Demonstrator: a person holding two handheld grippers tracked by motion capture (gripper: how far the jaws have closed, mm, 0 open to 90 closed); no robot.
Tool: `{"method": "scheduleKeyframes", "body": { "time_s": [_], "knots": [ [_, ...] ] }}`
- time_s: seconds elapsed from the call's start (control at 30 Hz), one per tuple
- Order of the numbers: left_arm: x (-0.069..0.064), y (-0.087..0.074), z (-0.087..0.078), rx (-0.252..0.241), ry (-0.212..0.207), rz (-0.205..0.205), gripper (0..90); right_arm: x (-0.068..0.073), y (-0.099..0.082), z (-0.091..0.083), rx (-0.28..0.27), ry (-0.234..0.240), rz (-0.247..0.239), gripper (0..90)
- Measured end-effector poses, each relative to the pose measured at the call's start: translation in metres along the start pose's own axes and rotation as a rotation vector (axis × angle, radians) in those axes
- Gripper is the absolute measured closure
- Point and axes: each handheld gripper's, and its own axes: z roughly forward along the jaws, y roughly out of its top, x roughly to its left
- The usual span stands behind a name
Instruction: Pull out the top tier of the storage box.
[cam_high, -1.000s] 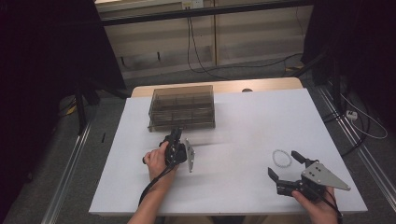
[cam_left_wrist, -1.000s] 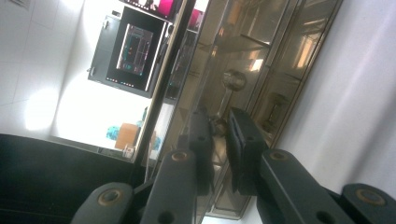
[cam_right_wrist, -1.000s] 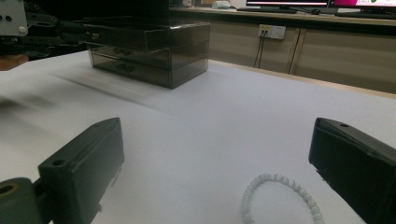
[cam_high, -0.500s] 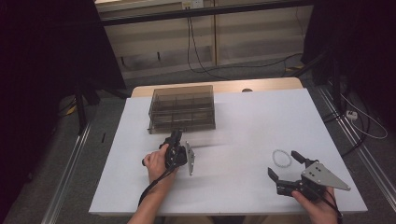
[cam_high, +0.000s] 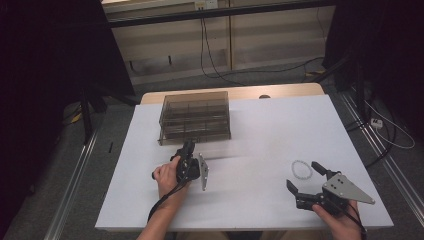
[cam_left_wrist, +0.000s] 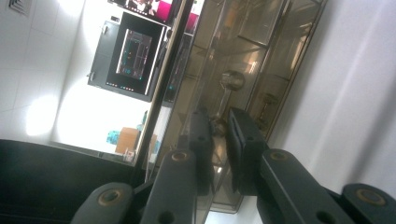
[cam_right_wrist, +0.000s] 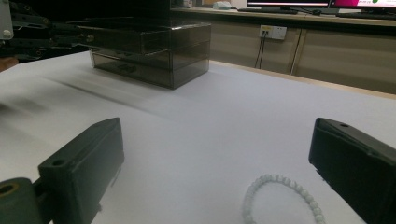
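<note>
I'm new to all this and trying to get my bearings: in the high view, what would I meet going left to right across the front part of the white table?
Left gripper, held in the person's left hand → white bead bracelet lying flat on the white table → right gripper, jaws wide open.

Pale bead bracelet (cam_high: 301, 168), a small closed ring, lying flat on white table, near right front. Smoky transparent plastic drawer cabinet (cam_high: 195, 117), low and rectangular, standing upright toward table's far left, drawers shut, well apart from bracelet (cam_right_wrist: 280, 199).
</note>
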Motion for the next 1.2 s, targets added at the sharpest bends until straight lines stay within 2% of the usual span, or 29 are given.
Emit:
{"method": "scheduleKeyframes", "body": {
  "time_s": [0.07,0.1,0.5,0.67,0.77,1.1,1.13,1.2],
  "knots": [
    [-0.0002,-0.0001,-0.0002,0.003,-0.003,-0.001,81.1,0.0001,0.0,0.0001,0.001,-0.001,-0.001,2.7],
    [0.0003,0.0,-0.0011,0.008,-0.004,0.011,81.1,0.0001,0.0,0.0,0.0,-0.002,0.0,2.7],
    [-0.0023,-0.002,-0.0012,-0.005,-0.008,0.001,81.0,0.0003,0.0001,-0.0002,0.001,-0.001,-0.002,2.7],
    [-0.0024,-0.0037,0.0,0.002,-0.006,0.01,81.0,0.0004,-0.0001,-0.0001,0.002,-0.001,-0.002,2.7],
    [-0.0021,-0.005,0.0002,0.005,-0.007,-0.009,81.0,0.0008,0.0,-0.0001,0.002,0.0,-0.003,2.7],
    [-0.0011,-0.006,0.0037,0.018,-0.004,-0.011,80.9,0.0015,0.0001,0.0001,0.003,0.001,-0.001,2.7],
    [-0.0021,-0.0061,0.0047,0.008,-0.003,-0.028,80.9,0.0013,0.0001,0.0001,0.003,0.002,-0.002,2.7],
    [-0.0018,-0.0057,0.0051,0.013,-0.002,-0.022,80.9,0.0013,-0.0001,0.0001,0.005,0.002,-0.002,2.7]
  ]
}}
